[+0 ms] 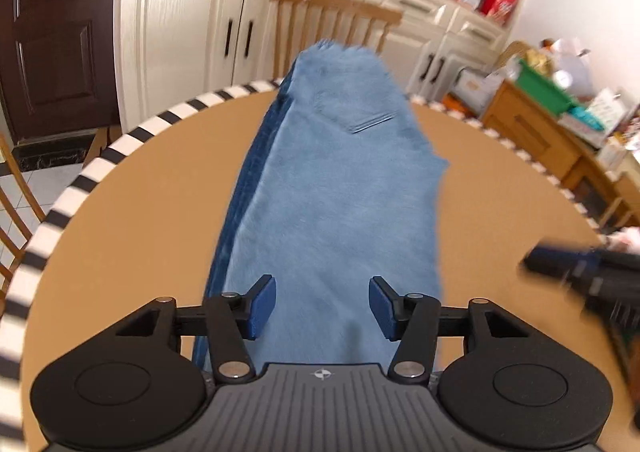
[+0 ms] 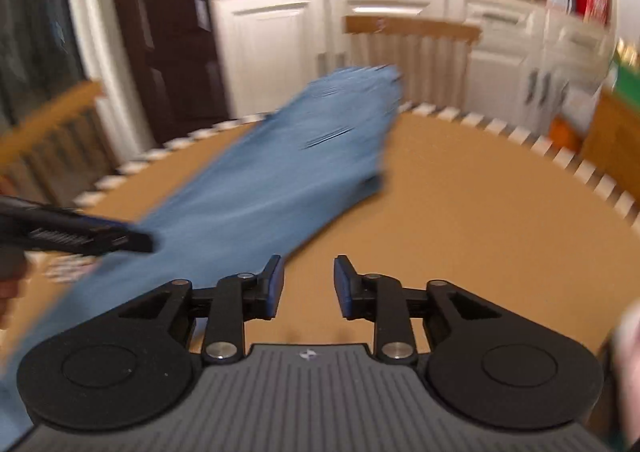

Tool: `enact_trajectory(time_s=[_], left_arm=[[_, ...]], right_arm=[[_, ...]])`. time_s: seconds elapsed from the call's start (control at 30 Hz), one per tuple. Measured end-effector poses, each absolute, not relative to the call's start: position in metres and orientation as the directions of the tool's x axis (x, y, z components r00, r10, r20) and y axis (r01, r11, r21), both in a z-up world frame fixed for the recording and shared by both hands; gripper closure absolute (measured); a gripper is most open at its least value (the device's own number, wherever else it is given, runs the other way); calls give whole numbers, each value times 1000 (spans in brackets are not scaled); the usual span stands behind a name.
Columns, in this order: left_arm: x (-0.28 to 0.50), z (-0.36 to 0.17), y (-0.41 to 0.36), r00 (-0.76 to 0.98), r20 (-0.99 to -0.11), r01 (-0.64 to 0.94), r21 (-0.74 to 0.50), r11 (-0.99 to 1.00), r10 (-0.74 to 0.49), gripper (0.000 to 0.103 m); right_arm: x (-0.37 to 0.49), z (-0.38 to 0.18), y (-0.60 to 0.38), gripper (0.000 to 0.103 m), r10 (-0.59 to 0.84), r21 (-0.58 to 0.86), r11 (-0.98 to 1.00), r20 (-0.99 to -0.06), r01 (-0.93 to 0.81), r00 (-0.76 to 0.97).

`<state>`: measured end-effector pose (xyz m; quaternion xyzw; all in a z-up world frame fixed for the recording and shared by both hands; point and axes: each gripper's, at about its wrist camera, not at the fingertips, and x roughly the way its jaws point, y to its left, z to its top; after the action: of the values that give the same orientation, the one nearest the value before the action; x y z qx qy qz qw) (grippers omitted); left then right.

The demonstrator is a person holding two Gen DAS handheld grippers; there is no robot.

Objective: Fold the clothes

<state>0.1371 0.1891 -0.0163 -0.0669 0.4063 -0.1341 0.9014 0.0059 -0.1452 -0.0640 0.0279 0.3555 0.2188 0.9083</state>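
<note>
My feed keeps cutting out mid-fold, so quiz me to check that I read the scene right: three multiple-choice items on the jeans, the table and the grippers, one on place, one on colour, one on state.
1. Where does the far end of the blue jeans lie?
A. short of the table's middle
B. past the table's far rim, toward the wooden chair
C. on the floor

2. What colours are on the edge band of the round table?
A. black and white stripes
B. plain red
C. green dots

3. How do the grippers stand?
A. both shut on cloth
B. left shut, right open
C. both open, holding nothing

Key: 1 B, the frayed end overhangs the rim before the chair back. 2 A, the stripes run along the rim in both views. 3 C, the left gripper gapes over the denim, and the right gripper gapes over bare tabletop.
</note>
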Motion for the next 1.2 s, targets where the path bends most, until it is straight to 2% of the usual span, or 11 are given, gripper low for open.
enact_trajectory(time_s=[0.1,0.17,0.27,0.4,0.5,0.67,0.77,0.83,0.9,1.03,1.2], left_arm=[[88,-5,212,628,-714,163,-270,949,-311,32],[59,-4,234,602,-723,150,-315,937,-339,31],[29,-9,267,545,-750,137,-360,923,-373,31],[18,-19,311,479,-743,163,-447,879,-467,31],[28,-42,336,351,-733,169,-562,810,-582,33],[35,-63,348,201,-671,220,-679,701,-713,34],[33,-70,348,125,-649,230,-717,658,-751,38],[30,-71,346,92,-662,263,-705,659,-744,41],[27,-74,346,61,-666,270,-706,654,-744,41],[19,-77,349,10,-666,246,-721,648,-746,42],[10,-78,342,-7,-675,226,-720,656,-738,42]], right_arm=[[-38,-73,-150,72,555,437,831,-618,-344,557],[-61,-85,-157,72,627,583,769,-606,-263,490],[-90,-101,-161,72,671,682,715,-607,-153,425],[-117,-109,-150,58,667,707,701,-605,-93,435],[-125,-121,-140,55,652,738,674,-601,8,462],[-132,-145,-133,58,663,840,518,-513,160,545],[-137,-152,-128,61,669,850,477,-516,224,534],[-146,-156,-119,76,700,839,490,-541,237,467],[-156,-158,-110,85,727,828,504,-560,246,396],[-172,-157,-103,86,759,822,511,-569,251,317],[-164,-160,-97,85,777,838,476,-543,269,318]])
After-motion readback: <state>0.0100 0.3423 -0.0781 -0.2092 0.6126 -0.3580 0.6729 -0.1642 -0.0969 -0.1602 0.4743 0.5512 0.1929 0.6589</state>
